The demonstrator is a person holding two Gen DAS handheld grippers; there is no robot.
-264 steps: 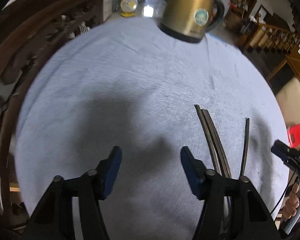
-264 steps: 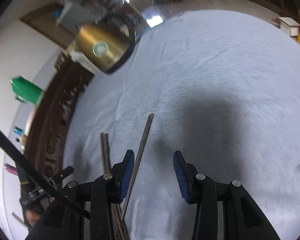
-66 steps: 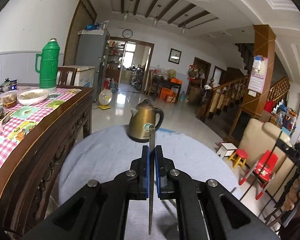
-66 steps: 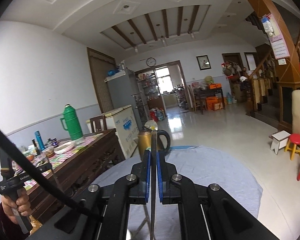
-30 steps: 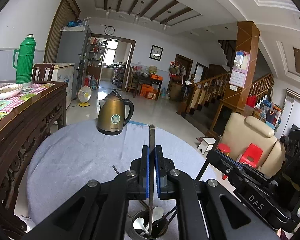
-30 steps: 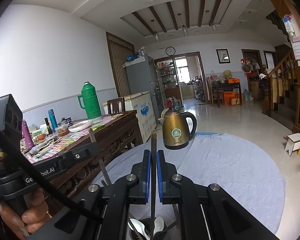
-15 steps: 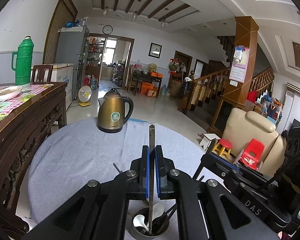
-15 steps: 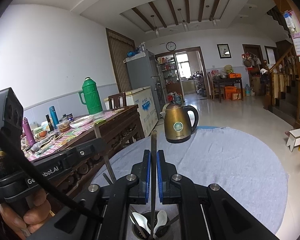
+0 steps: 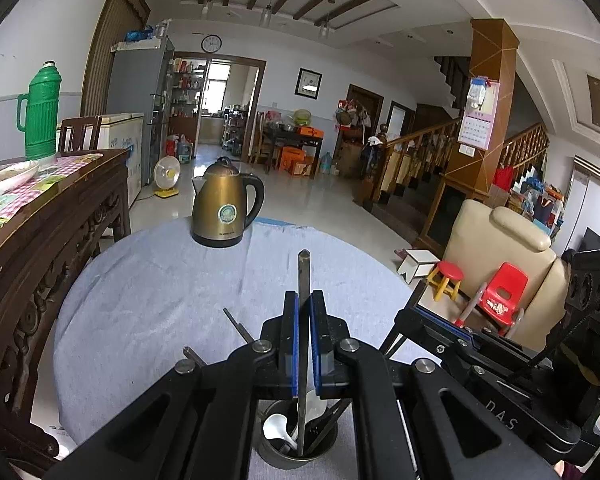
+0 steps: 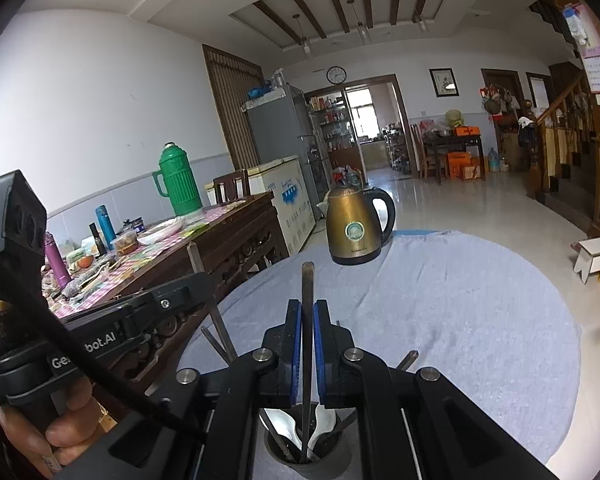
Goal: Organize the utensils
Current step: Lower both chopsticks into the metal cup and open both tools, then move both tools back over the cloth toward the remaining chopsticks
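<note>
"DAS" on the right gripper (image 9: 428, 322) body, "bot.AI" on the left gripper (image 10: 198, 280) body

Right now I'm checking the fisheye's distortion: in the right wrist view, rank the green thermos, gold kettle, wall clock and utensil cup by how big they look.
1. Gold kettle.
2. Green thermos, clearly narrower than the kettle.
3. Wall clock, far off and tiny.
Utensil cup: unranked, since it is close to the lens, largely hidden and cut off by the frame edge.

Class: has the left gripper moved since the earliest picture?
Yes. The left gripper rose from the grey tablecloth and now holds a dark chopstick over the metal cup.
</note>
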